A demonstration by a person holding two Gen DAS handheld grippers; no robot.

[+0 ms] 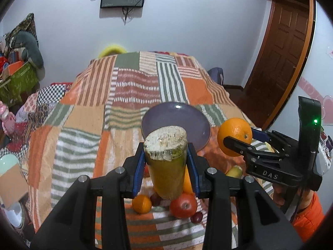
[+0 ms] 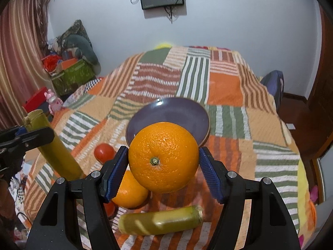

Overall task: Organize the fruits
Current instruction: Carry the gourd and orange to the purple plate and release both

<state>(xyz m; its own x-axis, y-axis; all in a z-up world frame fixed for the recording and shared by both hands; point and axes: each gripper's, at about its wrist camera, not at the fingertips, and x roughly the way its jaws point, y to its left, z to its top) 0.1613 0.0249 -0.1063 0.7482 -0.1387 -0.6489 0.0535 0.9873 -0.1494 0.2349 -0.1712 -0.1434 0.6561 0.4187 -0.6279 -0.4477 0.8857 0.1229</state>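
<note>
Surface: a bed [image 1: 87,112] under a patchwork blanket of orange, green and white stripes carries the fruit.
Left hand-held gripper [image 1: 165,162]: its blue pads are clamped on the sides of a green sugarcane piece [image 1: 165,166]. The piece is held off the blanket, tilted, with its pale cut end towards the far end of the bed. In the right wrist view it shows at the left, with the black finger across it.
Small orange [image 1: 142,203]: lies on the blanket near the bed's near edge, below the left pad.
Dark plums: one [image 1: 155,199] sits between the small orange and the red fruit; another [image 1: 196,217] is just right of the red fruit.
Red fruit [image 1: 183,205]: round, tomato-like, on the blanket under the held sugarcane piece.
Purple plate [image 2: 166,114]: rests on the blanket about mid-bed, beyond the fruit heap, with nothing on it.
Second orange [image 2: 131,193]: lies on the blanket behind the right gripper's left pad.
Second sugarcane piece [image 2: 160,220]: lies flat, crosswise, by the bed's near edge.
Right hand-held gripper [image 2: 163,170]: grasps a large orange [image 2: 163,158] between its blue pads, stem end facing the camera. The fruit is lifted clear of the blanket, in front of the plate's near rim.
Person: a hand in an orange sleeve [image 1: 308,214] holds the right gripper's handle.
</note>
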